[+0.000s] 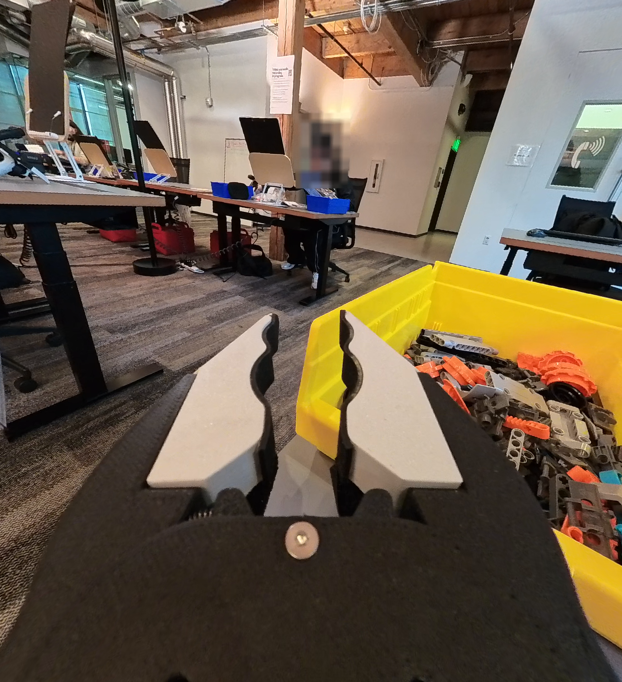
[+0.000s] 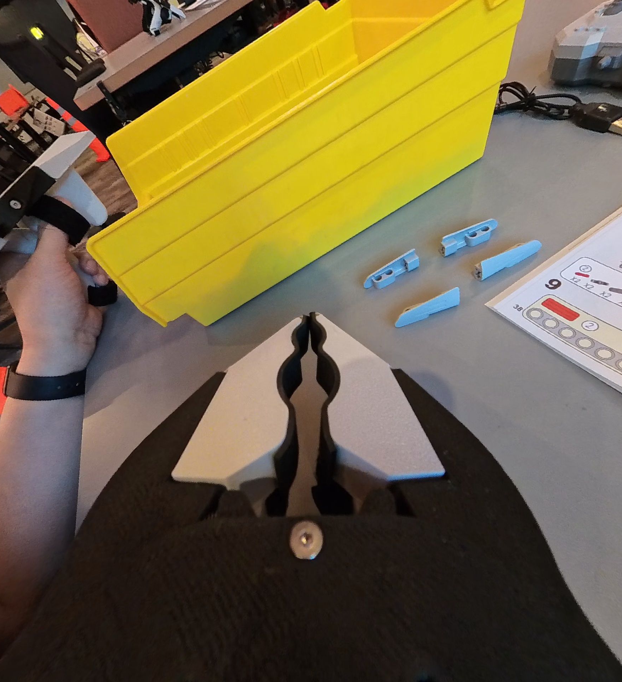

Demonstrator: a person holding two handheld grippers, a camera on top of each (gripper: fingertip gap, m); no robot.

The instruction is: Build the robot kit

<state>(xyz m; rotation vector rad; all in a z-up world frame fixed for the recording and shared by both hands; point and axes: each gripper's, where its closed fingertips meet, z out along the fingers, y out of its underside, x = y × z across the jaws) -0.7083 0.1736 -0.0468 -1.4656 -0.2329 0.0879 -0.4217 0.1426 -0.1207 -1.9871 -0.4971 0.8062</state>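
Left claw (image 1: 308,320): my fingers stand apart with a clear gap between the tips and hold nothing; they hover at the near-left corner of the bin, pointing out over the carpeted floor (image 1: 176,324).
Right claw (image 2: 310,316): my fingertips meet, or nearly so, with nothing between them; they hang over the grey table (image 2: 486,461), just short of the bin's lower corner.
Yellow bin (image 2: 302,177): stands on the table between my two claws; seen through the left wrist camera it holds a heap of orange, grey, black and teal building pieces (image 1: 545,413).
Left hand (image 2: 49,295): grips the handle of my left claw beside the bin's end wall, a black band on the wrist.
Blue pieces (image 2: 449,273): four small light-blue parts lying on the table near the bin's side, right of my right claw, each apart from the others.
Instruction booklet (image 2: 578,317): open on the table at the right edge, beyond the blue pieces.
USB cable (image 2: 597,118): black, lying on the table behind the bin.
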